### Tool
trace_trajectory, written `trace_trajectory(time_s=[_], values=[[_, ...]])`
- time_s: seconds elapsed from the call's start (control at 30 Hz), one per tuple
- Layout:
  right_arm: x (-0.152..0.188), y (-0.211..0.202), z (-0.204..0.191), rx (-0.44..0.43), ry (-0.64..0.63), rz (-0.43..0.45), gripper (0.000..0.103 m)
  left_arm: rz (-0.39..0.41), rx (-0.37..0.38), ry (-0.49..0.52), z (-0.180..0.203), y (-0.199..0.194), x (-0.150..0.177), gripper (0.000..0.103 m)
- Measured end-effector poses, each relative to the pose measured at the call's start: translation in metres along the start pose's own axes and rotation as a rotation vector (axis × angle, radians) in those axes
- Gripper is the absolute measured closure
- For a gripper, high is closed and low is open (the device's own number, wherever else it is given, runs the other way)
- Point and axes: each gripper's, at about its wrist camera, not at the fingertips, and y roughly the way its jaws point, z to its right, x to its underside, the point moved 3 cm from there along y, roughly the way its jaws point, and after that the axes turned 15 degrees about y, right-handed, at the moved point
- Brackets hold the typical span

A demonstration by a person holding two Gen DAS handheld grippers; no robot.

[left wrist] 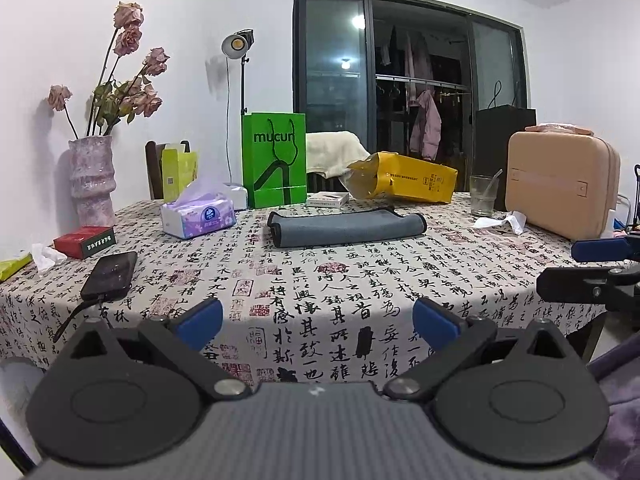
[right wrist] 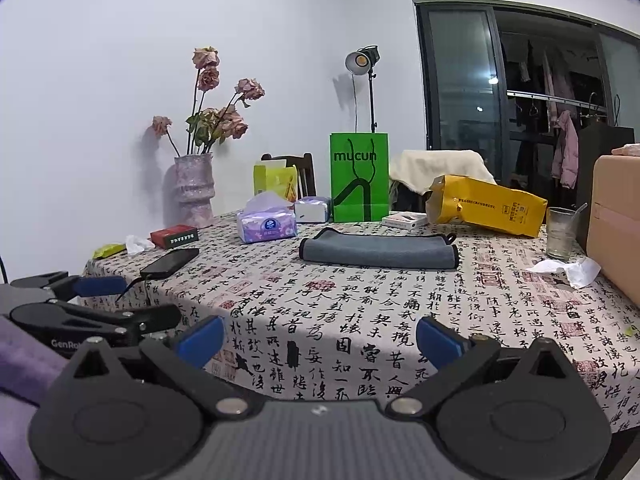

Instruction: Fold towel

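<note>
A grey towel (left wrist: 347, 227) with a dark hem lies folded into a flat strip on the far middle of the table; it also shows in the right wrist view (right wrist: 379, 253). My left gripper (left wrist: 318, 322) is open and empty, held off the table's near edge, well short of the towel. My right gripper (right wrist: 320, 338) is open and empty, also at the near edge. The right gripper shows at the right edge of the left wrist view (left wrist: 600, 268). The left gripper shows at the left edge of the right wrist view (right wrist: 100, 300).
A calligraphy tablecloth (left wrist: 360, 280) covers the table. A phone (left wrist: 109, 275) with cable lies near left. A tissue pack (left wrist: 198, 216), green bag (left wrist: 274, 160), yellow bag (left wrist: 404, 178), glass (left wrist: 482, 195), crumpled tissue (left wrist: 500, 221), tan case (left wrist: 560, 184), vase (left wrist: 90, 180) and red box (left wrist: 85, 241) ring the towel.
</note>
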Motion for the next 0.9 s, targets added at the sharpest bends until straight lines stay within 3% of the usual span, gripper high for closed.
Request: trace_trajectory(time_s=[0.9], values=[[0.0011, 0.0017, 0.0009, 0.002, 0.011, -0.004, 0.000, 0.000, 0.001, 0.001, 0.0008, -0.0001, 0.0003, 0.000]])
